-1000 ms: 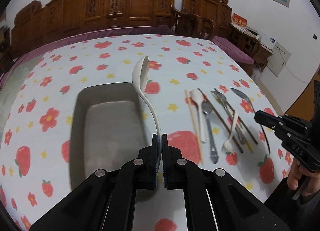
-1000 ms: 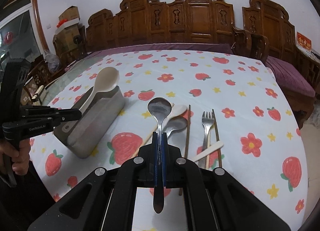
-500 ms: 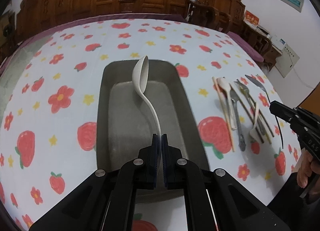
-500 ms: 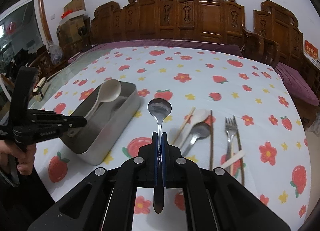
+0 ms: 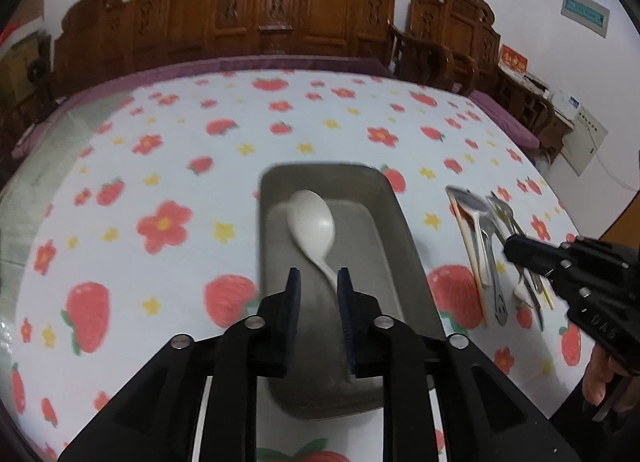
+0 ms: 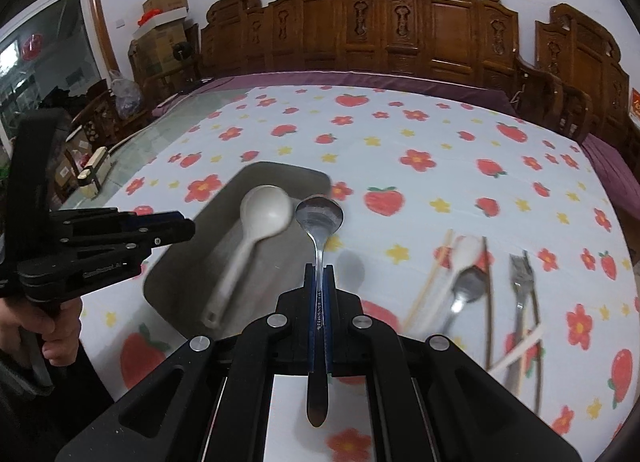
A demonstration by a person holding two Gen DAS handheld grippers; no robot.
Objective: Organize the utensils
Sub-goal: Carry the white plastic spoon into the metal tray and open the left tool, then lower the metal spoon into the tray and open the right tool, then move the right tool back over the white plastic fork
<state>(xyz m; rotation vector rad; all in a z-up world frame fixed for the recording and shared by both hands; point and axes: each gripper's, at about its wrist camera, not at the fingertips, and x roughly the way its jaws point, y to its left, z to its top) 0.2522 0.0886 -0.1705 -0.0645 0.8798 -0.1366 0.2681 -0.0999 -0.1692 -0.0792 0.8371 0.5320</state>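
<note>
Now my left hand-held gripper (image 5: 318,286) has just parted, freeing the white spoon (image 5: 311,224) into the tray (image 5: 404,238); my right hand-held gripper (image 6: 319,274), clamping the metal spoon (image 6: 319,214), should release low, alongside.

matt metal tray (image 5: 404,230), glossy steel spoon (image 6: 319,214).
</note>
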